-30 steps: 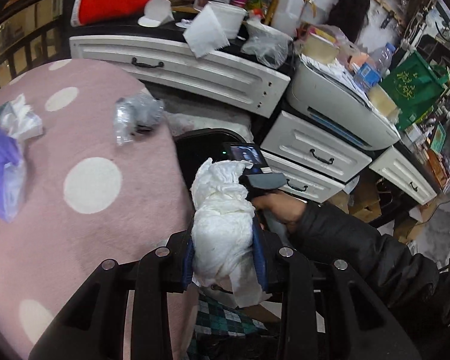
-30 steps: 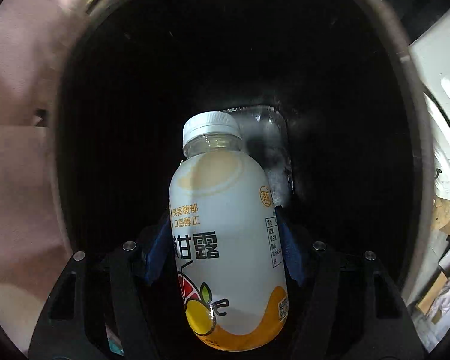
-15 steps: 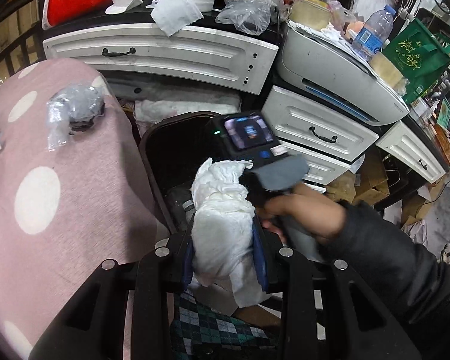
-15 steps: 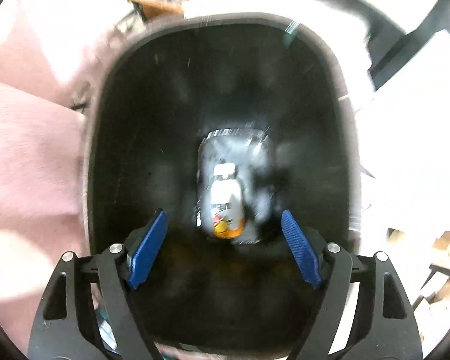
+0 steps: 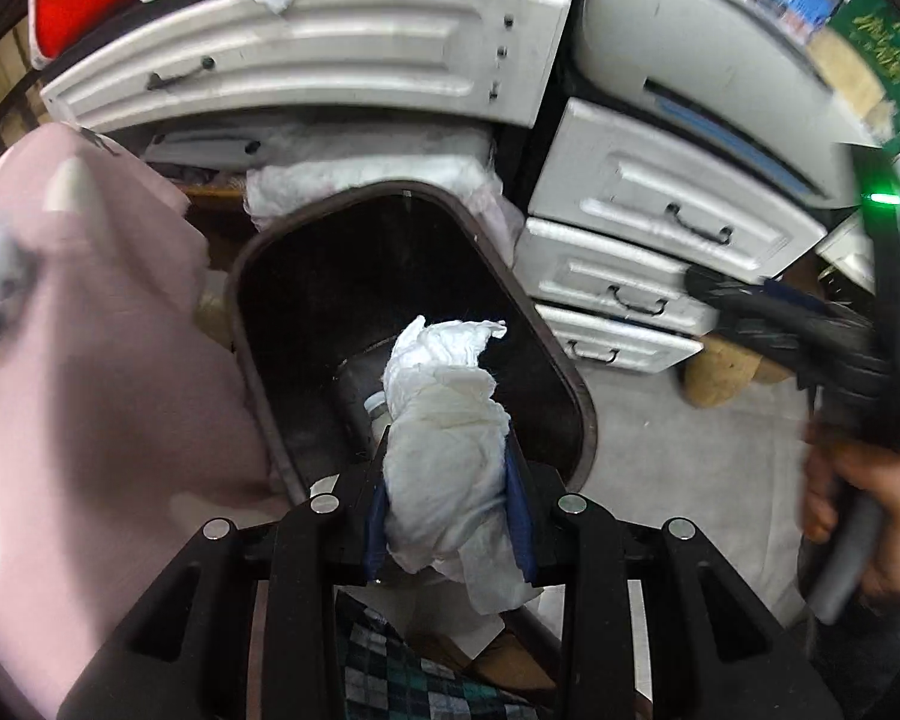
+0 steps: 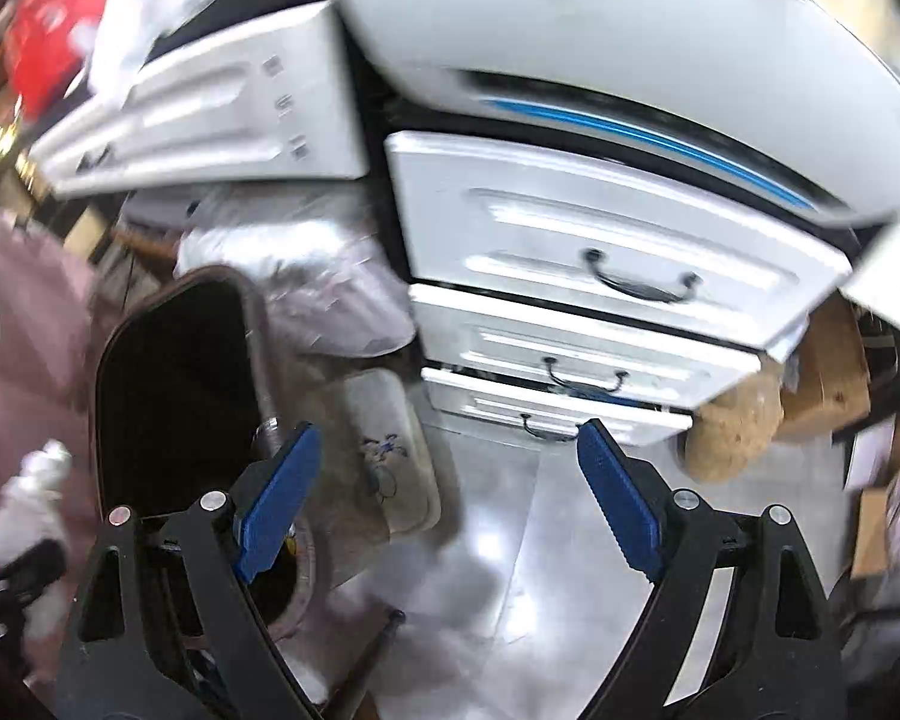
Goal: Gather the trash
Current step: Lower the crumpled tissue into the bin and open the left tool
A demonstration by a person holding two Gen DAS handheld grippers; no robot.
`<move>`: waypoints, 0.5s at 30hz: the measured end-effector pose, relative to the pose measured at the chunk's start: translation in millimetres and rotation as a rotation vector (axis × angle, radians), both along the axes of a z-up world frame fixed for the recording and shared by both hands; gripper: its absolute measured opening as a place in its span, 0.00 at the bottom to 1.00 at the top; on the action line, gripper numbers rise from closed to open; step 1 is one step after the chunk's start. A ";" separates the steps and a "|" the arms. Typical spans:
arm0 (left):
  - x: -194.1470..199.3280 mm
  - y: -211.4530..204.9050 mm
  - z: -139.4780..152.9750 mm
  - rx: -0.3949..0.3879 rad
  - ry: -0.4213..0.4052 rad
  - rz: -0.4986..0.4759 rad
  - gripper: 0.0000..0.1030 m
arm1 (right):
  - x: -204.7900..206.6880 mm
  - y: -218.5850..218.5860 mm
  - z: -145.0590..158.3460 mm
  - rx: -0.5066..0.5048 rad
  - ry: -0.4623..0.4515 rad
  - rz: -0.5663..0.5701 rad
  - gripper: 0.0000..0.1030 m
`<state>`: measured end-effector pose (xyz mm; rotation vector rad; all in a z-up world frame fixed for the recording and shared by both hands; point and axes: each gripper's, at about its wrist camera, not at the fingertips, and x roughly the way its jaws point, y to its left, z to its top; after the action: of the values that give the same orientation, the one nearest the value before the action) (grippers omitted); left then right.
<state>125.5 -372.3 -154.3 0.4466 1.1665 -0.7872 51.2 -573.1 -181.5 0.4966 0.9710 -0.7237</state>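
Bg white drawers (image 5: 660, 222) | L claw (image 5: 447, 516) pinching tissue wad (image 5: 444, 450) over bin (image 5: 582, 414) | R claw (image 6: 450, 495) just spread wider, empty

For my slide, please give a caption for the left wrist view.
Left gripper holds crumpled white tissue above the open dark trash bin.

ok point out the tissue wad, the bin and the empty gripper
tissue wad (image 5: 450, 456), left wrist view, its middle between the pads
bin (image 5: 576, 387), left wrist view, right rim
right gripper (image 6: 444, 504), right wrist view, gap between open fingertips
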 end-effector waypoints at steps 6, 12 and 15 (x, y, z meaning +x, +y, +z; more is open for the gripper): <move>13.3 -18.7 -39.3 0.110 0.018 0.014 0.31 | -16.0 4.4 11.4 -0.013 -0.040 -0.022 0.84; 14.8 -19.8 -54.6 0.115 0.022 0.023 0.74 | -20.1 8.2 24.7 -0.030 -0.076 -0.010 0.84; 12.3 -18.3 -50.6 0.093 0.037 0.007 0.76 | -19.8 10.0 28.9 -0.043 -0.082 -0.012 0.84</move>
<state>137.8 -390.6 -204.9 0.5068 1.2421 -0.7398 31.5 -563.1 -152.6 0.4913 0.8747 -0.7283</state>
